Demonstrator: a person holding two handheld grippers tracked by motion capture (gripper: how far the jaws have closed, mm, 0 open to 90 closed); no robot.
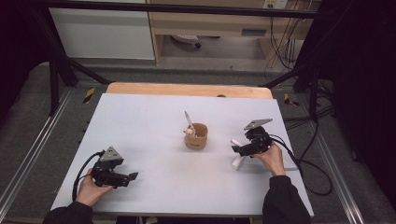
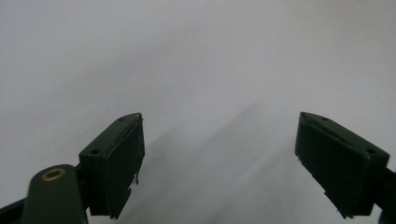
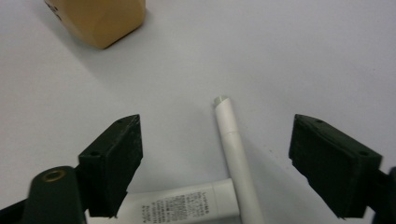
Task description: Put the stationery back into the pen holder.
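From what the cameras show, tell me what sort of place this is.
Probably a lab recording station: a white table inside a black metal frame, loose cables across the floor, and a person's hand-held grippers, left and right.

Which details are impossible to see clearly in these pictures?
- White tube: small print blurred, body cut by the bottom edge, right gripper view.
- White pen: lower end cut off, same view.
- Contents of the wooden cup: too small, high view.

Tan cup point(image 1: 196, 136), white tube point(image 3: 187, 204)
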